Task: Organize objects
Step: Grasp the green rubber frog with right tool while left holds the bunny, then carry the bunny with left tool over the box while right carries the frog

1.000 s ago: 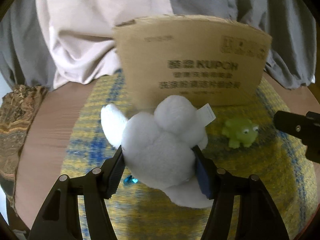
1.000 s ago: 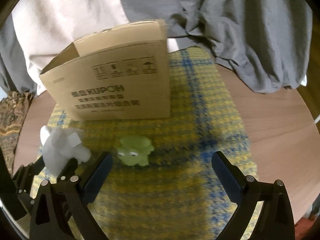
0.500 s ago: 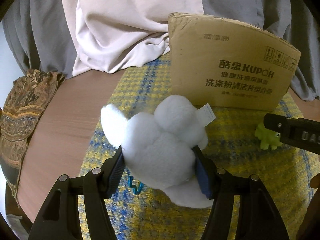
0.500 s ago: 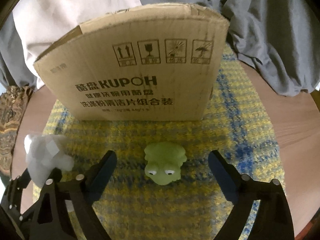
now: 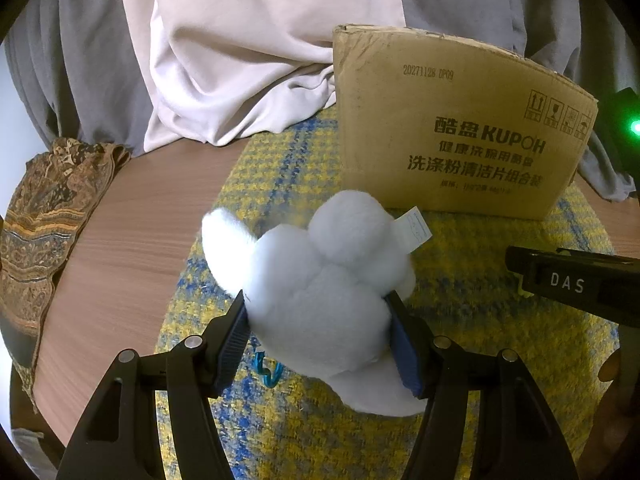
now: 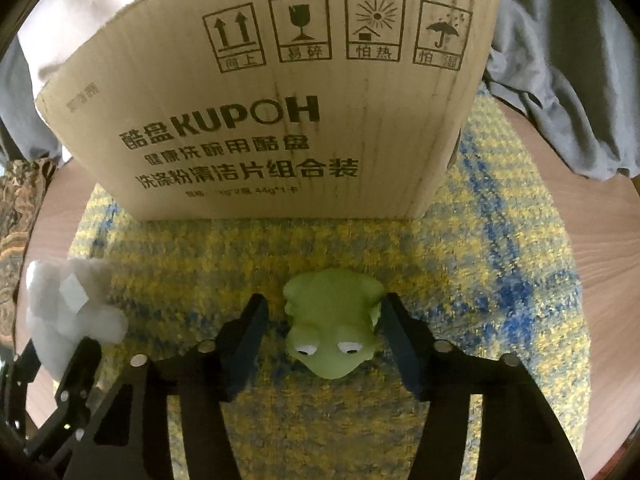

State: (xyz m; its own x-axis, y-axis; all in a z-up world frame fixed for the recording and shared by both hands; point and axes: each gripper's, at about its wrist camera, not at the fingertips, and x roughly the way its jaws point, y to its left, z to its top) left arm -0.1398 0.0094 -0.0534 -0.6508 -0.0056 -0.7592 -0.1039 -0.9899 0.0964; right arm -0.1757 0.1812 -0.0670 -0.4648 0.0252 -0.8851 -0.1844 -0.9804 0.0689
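Note:
A white plush toy (image 5: 320, 280) is squeezed between the pads of my left gripper (image 5: 316, 304), which is shut on it above the mat; a small blue hook (image 5: 266, 372) dangles below it. The toy (image 6: 68, 300) also shows at the left edge of the right wrist view. A green rubber frog (image 6: 332, 332) lies on the yellow-and-blue mat (image 6: 480, 260), eyes toward the camera. My right gripper (image 6: 324, 312) straddles the frog and its jaws are closing: the right pad is at the frog's side, the left pad still stands a little off. One right finger (image 5: 568, 280) crosses the left wrist view.
An upright cardboard box (image 6: 280, 100) with printed lettering stands on the mat just behind the frog; its inside is hidden. The mat lies on a round wooden table (image 5: 120, 240). A patterned brown cloth (image 5: 40, 220) hangs at the left edge. Pink and grey fabric (image 5: 240, 60) is heaped behind.
My right gripper came down and forward over the frog and its jaws narrowed around it. The left gripper swung left early on, then held still, keeping its grip on the plush toy.

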